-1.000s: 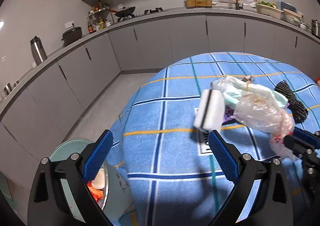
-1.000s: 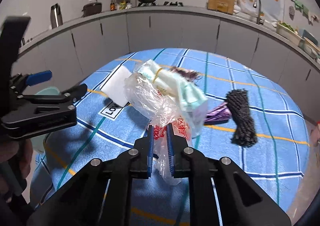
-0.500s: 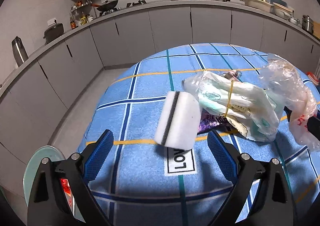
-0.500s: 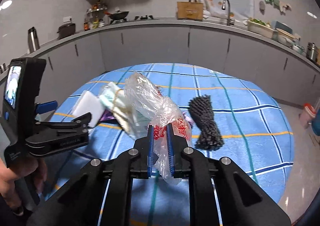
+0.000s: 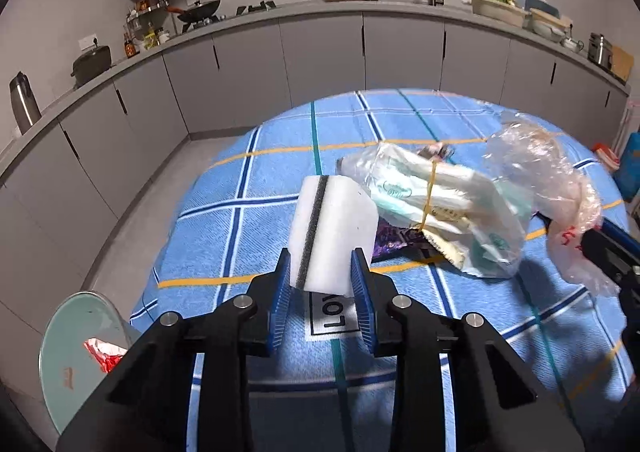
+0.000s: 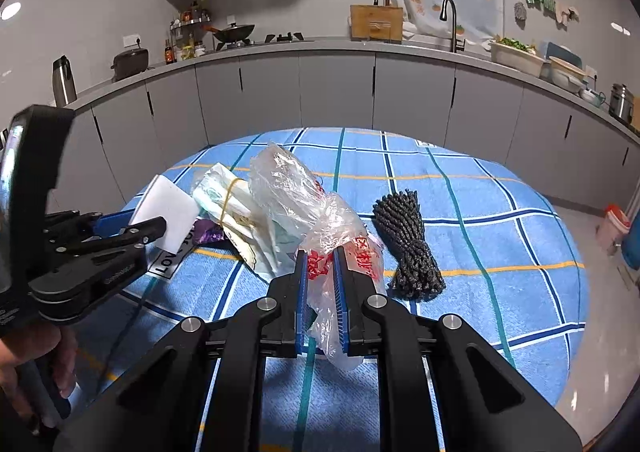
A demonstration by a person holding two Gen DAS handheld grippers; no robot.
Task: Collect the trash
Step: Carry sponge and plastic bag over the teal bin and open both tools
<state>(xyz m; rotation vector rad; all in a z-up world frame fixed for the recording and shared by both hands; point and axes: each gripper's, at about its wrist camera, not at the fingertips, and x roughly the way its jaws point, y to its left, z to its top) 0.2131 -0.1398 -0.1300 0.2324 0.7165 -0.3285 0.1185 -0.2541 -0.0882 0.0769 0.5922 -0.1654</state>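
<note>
Left gripper (image 5: 323,276): its jaws have just been closing from wide apart, and the blue pads now press both sides of the white sponge (image 5: 332,230), which stands between them at its near end.
White sponge: a pale block with a dark stripe down its middle, tilted up off the blue checked tablecloth (image 5: 248,187), near the table's left edge; a second ago it lay ahead of the open jaws, ungripped.
Right gripper (image 6: 321,284): clamped tight on the neck of the clear plastic bag (image 6: 296,203), as it was a second ago; the bag billows up beyond the pads.
Beyond the bag: a rubber-banded bundle of wrappers (image 6: 230,203) and a purple wrapper (image 6: 208,232) lie to its left; a dark knotted cord bundle (image 6: 408,240) lies to its right.
Bin (image 5: 76,356): low at the near left beside the table, red scrap inside.
Meaning: the sponge looks secured; carrying it into the bag or bin is probably next.
</note>
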